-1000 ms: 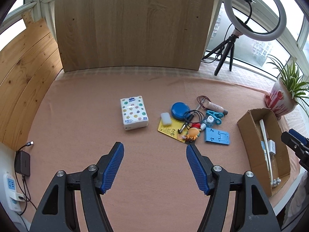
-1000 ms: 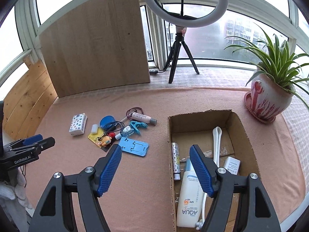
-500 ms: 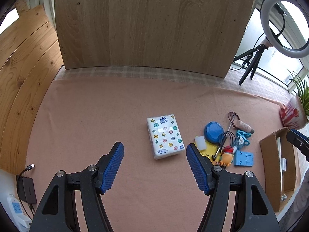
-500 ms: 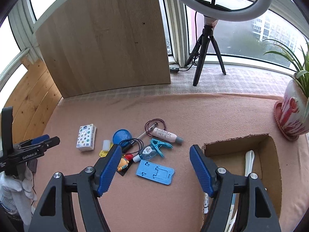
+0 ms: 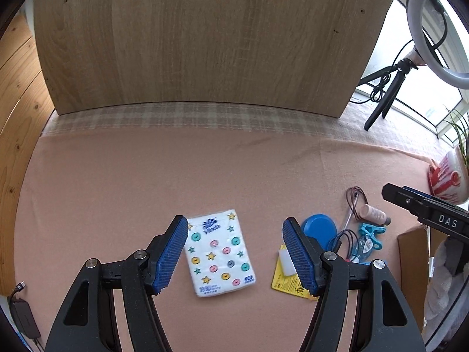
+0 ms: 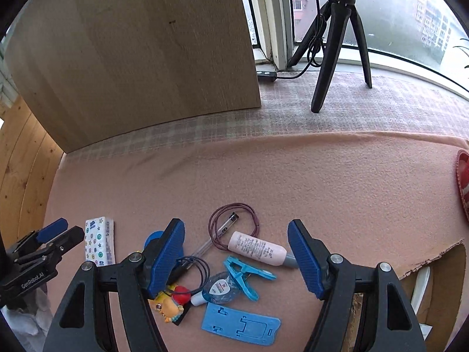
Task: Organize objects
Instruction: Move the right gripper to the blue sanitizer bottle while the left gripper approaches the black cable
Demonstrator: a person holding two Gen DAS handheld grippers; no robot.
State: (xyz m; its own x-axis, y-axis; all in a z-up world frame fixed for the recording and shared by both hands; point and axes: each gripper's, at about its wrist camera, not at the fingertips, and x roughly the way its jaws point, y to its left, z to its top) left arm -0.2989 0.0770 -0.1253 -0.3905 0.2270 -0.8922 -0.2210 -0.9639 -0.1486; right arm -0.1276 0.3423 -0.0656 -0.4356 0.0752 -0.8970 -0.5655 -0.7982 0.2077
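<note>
My left gripper is open above a white tissue pack printed with stars and dots; the pack lies between its blue pads, untouched. My right gripper is open over a pile of small things: a pink tube, a light blue clip, a blue phone stand, a cartoon figure, a pen and a dark cord loop. A blue round lid and a yellow card lie right of the tissue pack.
A cardboard box with a white spoon in it stands at the right. A tall wooden board closes the back. A ring-light tripod and a red-and-white plant pot stand on the far side. A charger lies lower left.
Both grippers have moved left and lower. The tissue pack came in between the left pads; the right gripper left the box and now hangs over the pile. Both stayed open.
</note>
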